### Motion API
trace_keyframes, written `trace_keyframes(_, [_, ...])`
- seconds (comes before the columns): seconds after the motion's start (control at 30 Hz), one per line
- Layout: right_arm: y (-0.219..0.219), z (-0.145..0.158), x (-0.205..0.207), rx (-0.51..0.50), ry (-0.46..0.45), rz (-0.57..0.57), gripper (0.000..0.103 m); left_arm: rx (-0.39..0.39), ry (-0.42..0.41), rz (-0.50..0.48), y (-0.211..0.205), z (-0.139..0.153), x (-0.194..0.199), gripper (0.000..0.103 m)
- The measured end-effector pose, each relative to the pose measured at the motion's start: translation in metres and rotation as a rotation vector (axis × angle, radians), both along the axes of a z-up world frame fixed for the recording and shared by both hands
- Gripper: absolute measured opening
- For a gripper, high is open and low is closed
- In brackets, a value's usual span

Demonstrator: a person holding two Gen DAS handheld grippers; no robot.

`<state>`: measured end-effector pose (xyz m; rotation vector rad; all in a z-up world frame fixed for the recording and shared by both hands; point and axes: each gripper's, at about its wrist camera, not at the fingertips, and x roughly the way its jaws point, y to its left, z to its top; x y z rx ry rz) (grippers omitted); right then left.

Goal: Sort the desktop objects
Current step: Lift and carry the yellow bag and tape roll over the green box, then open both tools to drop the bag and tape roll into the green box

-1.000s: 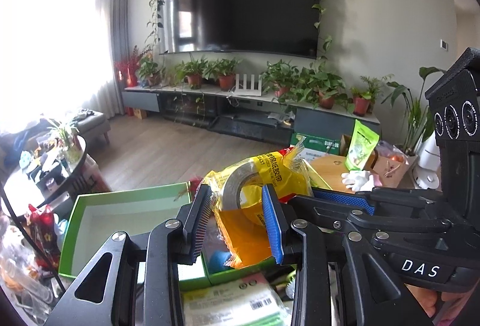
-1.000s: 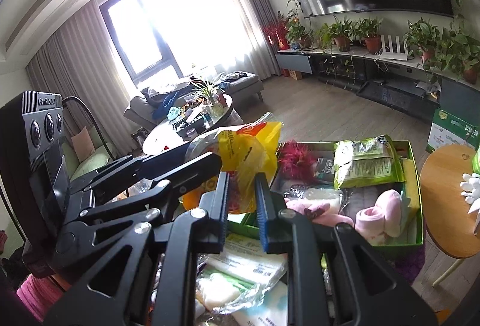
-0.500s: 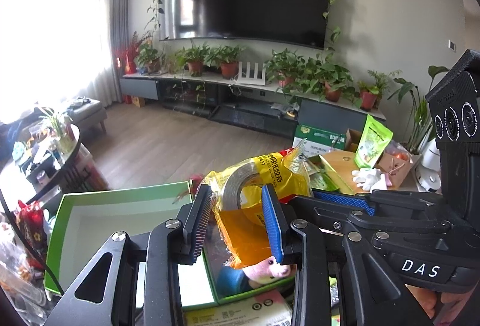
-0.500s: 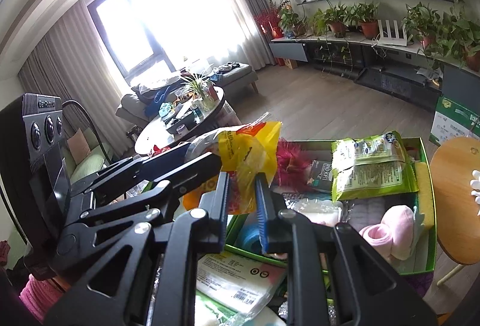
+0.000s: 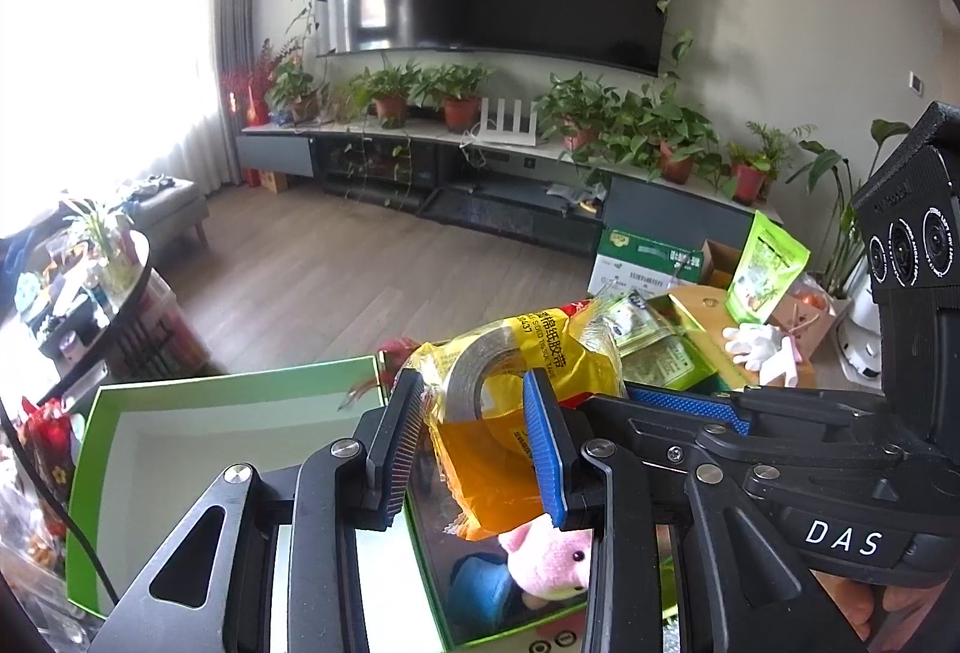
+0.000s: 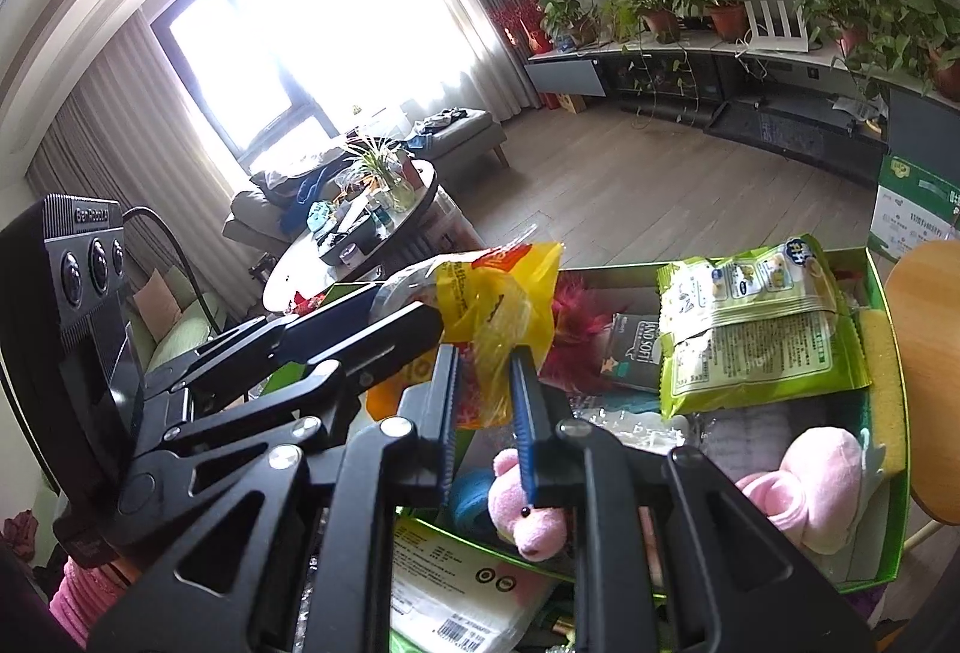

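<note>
Right now I have both grippers clamped on one yellow bag [image 5: 528, 371] with a roll of tape [image 5: 480, 371] inside. My left gripper [image 5: 477, 449] is nearly closed, pads pressing the roll through the plastic. My right gripper [image 6: 485, 401] pinches the bag's loose plastic, jaws almost together. The bag hangs above the green box [image 6: 888, 551], over its near left corner, where a pink plush toy [image 6: 528, 509] lies. Further right in the box sit a green snack pack [image 6: 756, 329] and pink socks [image 6: 810, 479]. A second green box [image 5: 198, 413], open, sits to the left.
</note>
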<state>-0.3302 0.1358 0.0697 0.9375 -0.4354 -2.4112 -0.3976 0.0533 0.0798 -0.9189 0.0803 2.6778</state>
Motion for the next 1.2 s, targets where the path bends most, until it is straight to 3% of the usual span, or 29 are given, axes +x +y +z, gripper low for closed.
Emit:
trace_keyframes(0.63, [-0.001, -0.027, -0.021, 0.003, -0.061, -0.017, 0.018, -0.016, -0.063, 0.009, 0.001, -0.030, -0.022, 0.033])
trace_keyframes(0.8, [-0.003, -0.032, -0.022, 0.047, -0.080, -0.039, 0.021, -0.040, -0.092, 0.024, 0.003, -0.037, -0.028, 0.034])
trace_keyframes(0.97, [-0.002, -0.033, -0.023, 0.085, -0.082, -0.060, 0.026, -0.076, -0.072, 0.036, 0.005, -0.037, -0.027, 0.034])
trace_keyframes(1.2, [-0.002, -0.030, -0.021, 0.088, -0.078, -0.054, 0.026, -0.082, -0.075, 0.042, 0.005, -0.035, -0.025, 0.034])
